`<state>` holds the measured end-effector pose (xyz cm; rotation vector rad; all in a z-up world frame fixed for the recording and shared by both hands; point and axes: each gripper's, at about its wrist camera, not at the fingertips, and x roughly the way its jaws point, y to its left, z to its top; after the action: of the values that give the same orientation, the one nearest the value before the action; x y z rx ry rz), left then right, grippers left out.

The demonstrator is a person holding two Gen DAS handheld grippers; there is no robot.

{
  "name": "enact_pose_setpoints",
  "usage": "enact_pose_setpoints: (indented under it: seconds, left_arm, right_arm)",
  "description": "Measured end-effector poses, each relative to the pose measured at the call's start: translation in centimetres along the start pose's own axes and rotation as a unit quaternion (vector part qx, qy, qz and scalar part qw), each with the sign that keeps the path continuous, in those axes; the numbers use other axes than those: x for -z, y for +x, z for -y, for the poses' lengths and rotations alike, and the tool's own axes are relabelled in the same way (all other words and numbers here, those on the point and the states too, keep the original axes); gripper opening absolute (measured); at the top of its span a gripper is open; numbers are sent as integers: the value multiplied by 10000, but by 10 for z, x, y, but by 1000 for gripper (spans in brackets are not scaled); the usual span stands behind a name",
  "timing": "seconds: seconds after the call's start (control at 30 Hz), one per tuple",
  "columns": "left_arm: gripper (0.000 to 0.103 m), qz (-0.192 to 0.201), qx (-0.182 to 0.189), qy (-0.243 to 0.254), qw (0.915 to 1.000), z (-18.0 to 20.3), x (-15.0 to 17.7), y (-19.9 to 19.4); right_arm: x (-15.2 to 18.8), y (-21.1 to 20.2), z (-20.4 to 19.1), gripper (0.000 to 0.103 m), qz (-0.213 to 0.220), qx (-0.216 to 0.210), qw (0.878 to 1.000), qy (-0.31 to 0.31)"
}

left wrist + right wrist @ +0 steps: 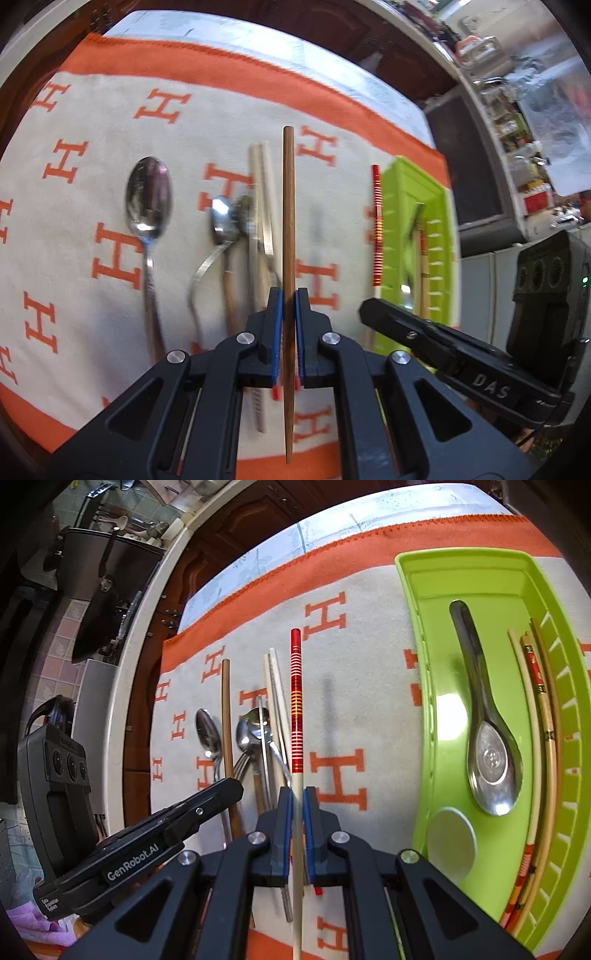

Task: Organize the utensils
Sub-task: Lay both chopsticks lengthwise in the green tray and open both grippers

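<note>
- My left tongs [289,301] pointed steeply down over the cream blanket with orange H letters [92,192], their blue pads clamped on a plain brown wooden chopstick [288,206] that ran straight ahead between them.
- My right tongs [297,797] tilted down the same way, pinched tight on a cream chopstick with a red and orange striped top [295,709], which hung clear above the cloth.
- The two tongs sat side by side; each camera caught the other's black body at its edge.
- Only the left camera showed the large steel spoon [148,206] lying alone on the cloth, apart from the heap of smaller spoons and pale chopsticks [243,225] just left of my brown stick; that heap was blurred, so I could not count its pieces.
- Only the right camera looked into the lime green plastic tray [428,686], where a dark-handled metal soup spoon [487,746] lay bowl towards me, with several chopsticks [543,731] lined along the slotted right wall.
</note>
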<state>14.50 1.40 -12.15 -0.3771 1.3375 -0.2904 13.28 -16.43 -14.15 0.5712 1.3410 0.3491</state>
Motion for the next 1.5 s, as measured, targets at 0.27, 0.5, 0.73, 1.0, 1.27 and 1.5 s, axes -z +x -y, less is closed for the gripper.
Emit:
enact_pose_setpoints:
  seconds: [0.27, 0.5, 0.73, 1.0, 1.27, 1.5]
  left_arm:
    - [4, 18, 587, 650, 9962, 85, 8, -14]
    - [4, -132, 719, 1031, 9920, 151, 17, 18]
    - [4, -341, 566, 937, 9934, 164, 16, 59]
    - [4, -414, 392, 689, 9960, 148, 8, 94]
    - [5, -501, 386, 691, 9956, 144, 7, 102]
    - [5, -465, 189, 856, 9951, 147, 13, 89]
  right_arm:
    - [16, -50, 8, 6, 402, 21, 9989, -223]
    - [9, -103, 62, 6, 831, 852, 9929, 5]
    - [3, -92, 95, 6, 626, 1249, 9902, 71]
    - [1, -57, 111, 6, 254, 1153, 9930, 93]
    - [-4, -56, 101, 6, 636, 1536, 9861, -83]
    - [0, -68, 99, 14, 687, 1485, 9865, 9]
